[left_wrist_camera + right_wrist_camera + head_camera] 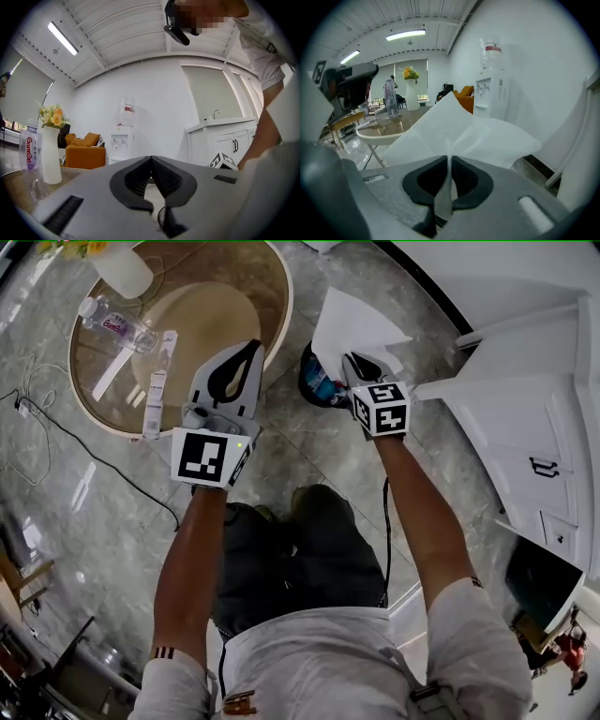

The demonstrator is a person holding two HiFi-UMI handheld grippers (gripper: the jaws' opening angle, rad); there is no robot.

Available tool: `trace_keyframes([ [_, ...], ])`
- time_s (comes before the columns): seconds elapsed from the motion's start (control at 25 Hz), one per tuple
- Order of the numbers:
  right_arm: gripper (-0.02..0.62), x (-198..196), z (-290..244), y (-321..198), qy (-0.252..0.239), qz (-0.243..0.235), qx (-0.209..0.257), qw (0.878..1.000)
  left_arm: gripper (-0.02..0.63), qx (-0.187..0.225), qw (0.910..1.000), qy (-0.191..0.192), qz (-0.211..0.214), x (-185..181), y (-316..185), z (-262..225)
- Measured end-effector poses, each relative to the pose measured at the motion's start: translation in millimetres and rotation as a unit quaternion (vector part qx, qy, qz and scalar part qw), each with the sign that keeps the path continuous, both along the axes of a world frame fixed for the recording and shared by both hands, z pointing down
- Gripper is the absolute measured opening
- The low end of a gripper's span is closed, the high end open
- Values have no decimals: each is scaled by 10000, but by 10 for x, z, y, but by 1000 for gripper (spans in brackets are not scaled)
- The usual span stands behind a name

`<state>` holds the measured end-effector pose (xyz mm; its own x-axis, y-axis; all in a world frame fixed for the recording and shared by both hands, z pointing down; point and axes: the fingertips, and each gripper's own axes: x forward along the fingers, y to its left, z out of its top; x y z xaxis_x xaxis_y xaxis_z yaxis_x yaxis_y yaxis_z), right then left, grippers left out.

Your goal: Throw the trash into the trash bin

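Observation:
My right gripper [354, 359] is shut on a white paper tissue [352, 332], which fans out above its jaws over the floor. In the right gripper view the tissue [464, 136] is pinched between the closed jaws and spreads wide ahead. Just left of and below the tissue stands a dark trash bin [319, 382] with a blue liner, partly hidden by the paper. My left gripper [255, 345] is shut and empty, held over the floor near the round table's edge. In the left gripper view its jaw tips [150, 158] meet with nothing between them.
A round glass-topped table [272, 329] at upper left carries a water bottle [117, 326], a white vase [120, 268] and slim packets [155, 390]. White cabinets [525, 409] line the right side. A black cable [103, 465] trails over the marble floor. A water dispenser [491, 79] stands by the wall.

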<state>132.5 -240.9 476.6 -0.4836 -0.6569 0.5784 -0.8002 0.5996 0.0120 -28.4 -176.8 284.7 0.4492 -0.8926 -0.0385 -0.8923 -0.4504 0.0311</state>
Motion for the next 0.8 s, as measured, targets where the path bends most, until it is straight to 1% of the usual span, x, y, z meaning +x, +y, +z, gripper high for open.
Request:
trace_keyframes([
  [0.2,45,146,477,-46,206,-72,-333,9992,-2,-1,10000,-43,77,103,-135,168],
  [0.24,60,156,562,-57,267,-104,-441,9986,-2,11,9999,-47,90,118,-162,188],
  [0.32,125,169,720,-74,430,-161,-657,9968,-2,41,9999,-59,115,134,-205,221],
  [0.4,152,200,832,-79,583,-148,-758,9953,-2,56,9999,-78,131,138,-225,253],
  [0.52,180,280,954,-76,742,-33,-841,9937,-2,67,9998,-83,139,126,-245,287],
  [0.6,216,315,1005,-76,817,1,-852,9930,-2,65,9999,-81,136,108,-261,296],
  [0.72,236,327,999,-95,852,23,-720,9938,-2,75,9998,-87,140,89,-275,299],
  [0.8,255,314,974,-94,771,45,-635,9950,-2,87,9998,-81,158,90,-278,312],
])
